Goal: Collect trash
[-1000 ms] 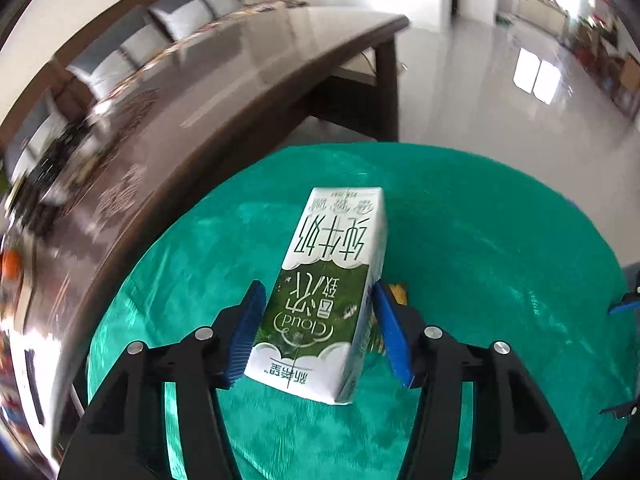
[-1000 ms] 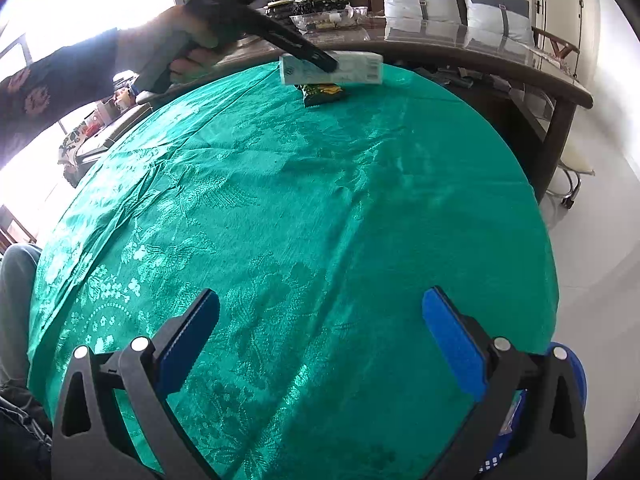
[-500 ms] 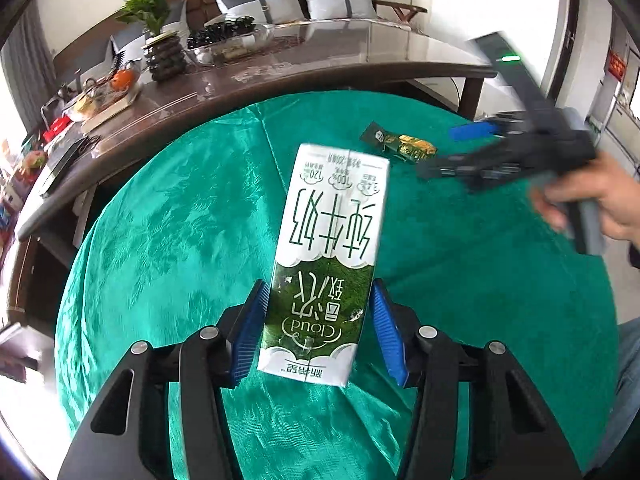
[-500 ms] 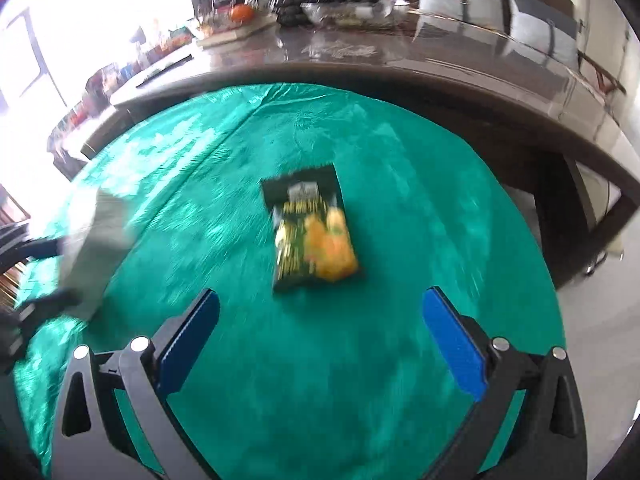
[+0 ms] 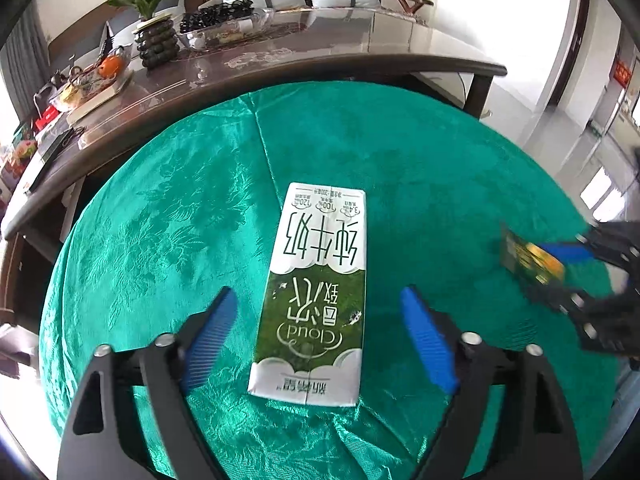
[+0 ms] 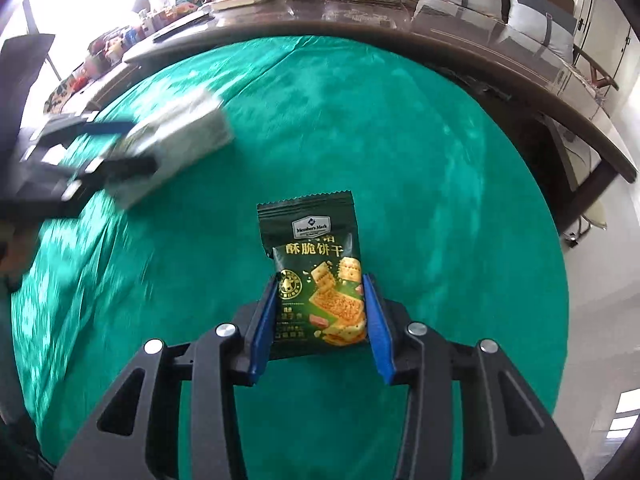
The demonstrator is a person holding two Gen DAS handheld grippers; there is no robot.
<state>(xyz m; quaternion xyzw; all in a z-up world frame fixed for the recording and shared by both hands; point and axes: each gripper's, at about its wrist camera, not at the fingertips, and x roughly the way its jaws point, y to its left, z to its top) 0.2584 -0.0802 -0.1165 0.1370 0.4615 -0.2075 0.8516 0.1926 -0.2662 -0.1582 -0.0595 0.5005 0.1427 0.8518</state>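
Milk carton (image 5: 316, 292) lies mid-tabletop (image 5: 168, 208) between the left gripper (image 5: 320, 340) fingers, just opened and clear of it; right gripper (image 6: 320, 312) fingers, just closing, clamp the cracker packet (image 6: 316, 276), green cloth open all round.

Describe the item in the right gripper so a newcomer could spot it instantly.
Find the round table under the green tablecloth. Near its middle, the right gripper has just been closing on a small snack packet. It is a flat dark-green pouch showing golden crackers, unlike the boxy green-and-white milk carton.
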